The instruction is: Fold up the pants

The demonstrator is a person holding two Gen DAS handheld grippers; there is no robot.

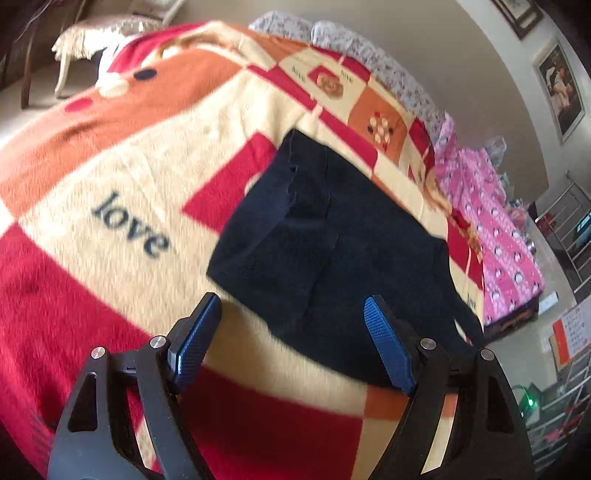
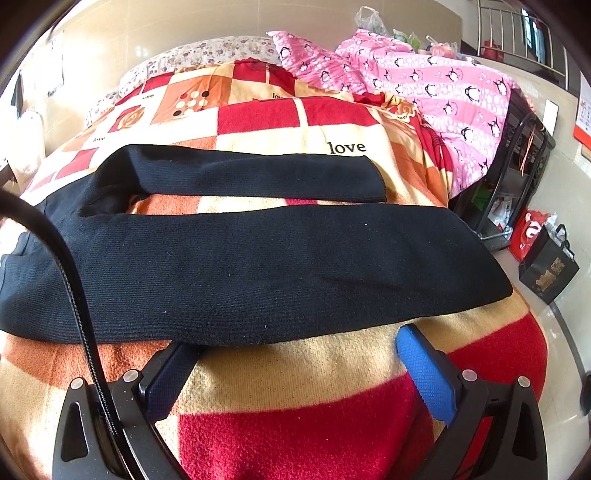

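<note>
Dark navy pants (image 1: 332, 240) lie flat on a red, orange and cream blanket (image 1: 129, 177) on a bed. In the left wrist view I see the waist end, with my left gripper (image 1: 291, 306) open just over its near edge and nothing between the blue pads. The right wrist view shows both legs of the pants (image 2: 258, 273) stretched out side by side, the far leg (image 2: 240, 177) apart from the near one. My right gripper (image 2: 295, 339) is open at the near leg's hem edge, its left pad (image 2: 170, 373) touching or just under the cloth.
A pink penguin-print quilt (image 2: 424, 85) lies bunched at the bed's far right. A dark rack (image 2: 513, 166) and shopping bags (image 2: 546, 266) stand on the floor to the right. A chair (image 1: 110, 33) stands beyond the bed's far left. A black cable (image 2: 74, 295) crosses my right gripper's view.
</note>
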